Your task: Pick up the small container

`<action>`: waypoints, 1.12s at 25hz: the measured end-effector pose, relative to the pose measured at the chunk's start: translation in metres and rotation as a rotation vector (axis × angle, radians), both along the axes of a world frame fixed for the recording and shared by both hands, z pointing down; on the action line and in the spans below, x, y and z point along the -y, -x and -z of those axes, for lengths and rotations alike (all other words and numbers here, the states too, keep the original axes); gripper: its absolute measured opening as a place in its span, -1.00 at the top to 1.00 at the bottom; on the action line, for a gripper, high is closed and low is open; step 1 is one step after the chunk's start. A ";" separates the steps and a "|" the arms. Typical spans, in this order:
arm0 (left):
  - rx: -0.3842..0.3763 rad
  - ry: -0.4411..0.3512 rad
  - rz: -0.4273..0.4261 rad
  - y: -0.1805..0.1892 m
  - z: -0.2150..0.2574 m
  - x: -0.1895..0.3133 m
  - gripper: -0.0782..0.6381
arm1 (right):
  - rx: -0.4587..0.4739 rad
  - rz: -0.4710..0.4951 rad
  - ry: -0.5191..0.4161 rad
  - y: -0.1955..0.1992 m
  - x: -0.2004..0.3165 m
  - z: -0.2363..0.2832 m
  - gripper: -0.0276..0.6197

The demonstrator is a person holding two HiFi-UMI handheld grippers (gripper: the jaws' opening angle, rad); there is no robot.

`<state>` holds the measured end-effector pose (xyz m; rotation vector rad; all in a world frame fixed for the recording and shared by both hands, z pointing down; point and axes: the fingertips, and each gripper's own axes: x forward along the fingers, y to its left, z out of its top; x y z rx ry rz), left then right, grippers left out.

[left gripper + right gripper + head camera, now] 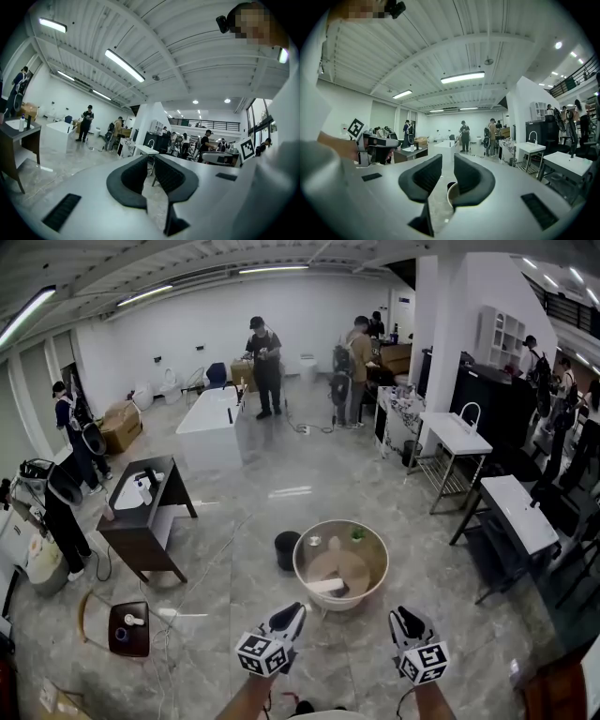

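The left gripper (295, 611) and right gripper (402, 614) hover short of the round basin (342, 604), jaws narrowly apart and empty. The small black container (287, 549) stands just left of the basin. The person should probably widen the jaws before straddling its rim.

White bathtub (208, 415) on the floor, with a dark vanity cabinet (141, 535) left-front of it, a cardboard box (120, 425) left of it, and a standing person (264, 367) behind it.
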<state>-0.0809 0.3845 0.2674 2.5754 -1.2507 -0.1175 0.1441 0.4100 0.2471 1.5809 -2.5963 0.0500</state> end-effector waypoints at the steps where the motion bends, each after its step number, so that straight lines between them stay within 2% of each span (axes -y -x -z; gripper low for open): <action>1: -0.001 -0.004 -0.006 0.000 0.001 0.000 0.59 | -0.001 0.000 0.002 0.001 0.000 0.000 0.60; 6: -0.008 -0.008 -0.035 0.001 0.002 0.001 0.27 | -0.004 -0.011 0.007 0.008 -0.001 -0.003 0.33; 12: -0.005 -0.002 -0.058 0.012 -0.002 0.002 -0.02 | 0.002 -0.034 0.018 0.017 -0.001 -0.008 0.23; 17: -0.009 0.010 -0.090 0.019 -0.010 0.000 -0.28 | 0.008 -0.051 0.028 0.028 -0.002 -0.015 0.06; 20: -0.005 0.021 -0.103 0.024 -0.016 -0.001 -0.35 | 0.003 -0.056 0.036 0.036 -0.003 -0.020 -0.05; 28: 0.000 0.037 -0.111 0.034 -0.025 0.000 -0.50 | -0.002 -0.073 0.049 0.050 -0.011 -0.027 -0.18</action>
